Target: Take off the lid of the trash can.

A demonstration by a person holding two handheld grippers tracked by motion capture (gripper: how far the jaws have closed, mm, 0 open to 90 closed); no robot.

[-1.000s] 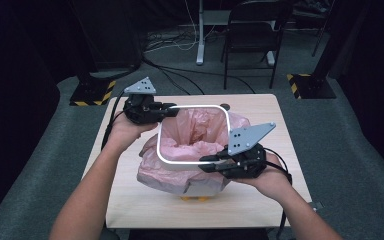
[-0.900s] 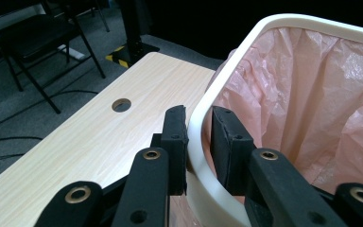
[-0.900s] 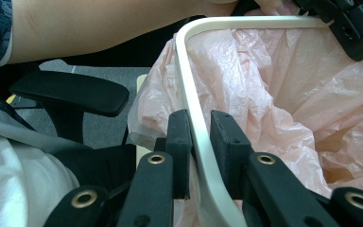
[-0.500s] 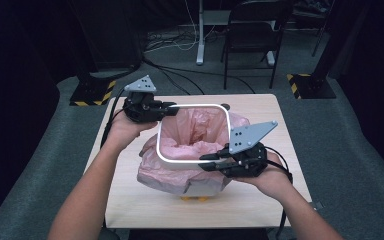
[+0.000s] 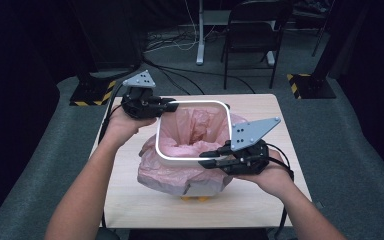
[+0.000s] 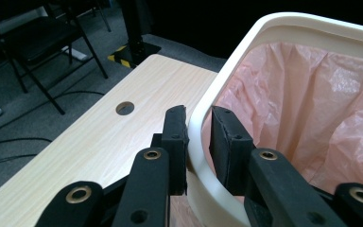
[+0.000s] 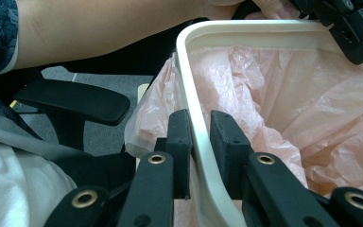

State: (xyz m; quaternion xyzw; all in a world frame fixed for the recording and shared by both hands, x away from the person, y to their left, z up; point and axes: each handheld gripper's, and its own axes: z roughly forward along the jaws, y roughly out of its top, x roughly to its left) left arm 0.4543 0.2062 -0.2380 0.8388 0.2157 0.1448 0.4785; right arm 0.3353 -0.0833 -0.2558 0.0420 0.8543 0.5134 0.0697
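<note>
White ring [image 5: 193, 131], mid-frame, has barely moved; left gripper [image 5: 172, 104] and right gripper [image 5: 207, 159] stay clamped on it above the pink bag [image 5: 180, 172], so seating remains undone.

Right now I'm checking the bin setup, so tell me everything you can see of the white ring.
The white ring is a smooth, rounded-square frame, plastic by its look, glossy and unbroken. It lies roughly level over the pink bag, whose film hangs inside it and spills outside below. The left gripper is clamped on its far left corner and the right gripper on its near side, one jaw inside and one outside each time.
</note>
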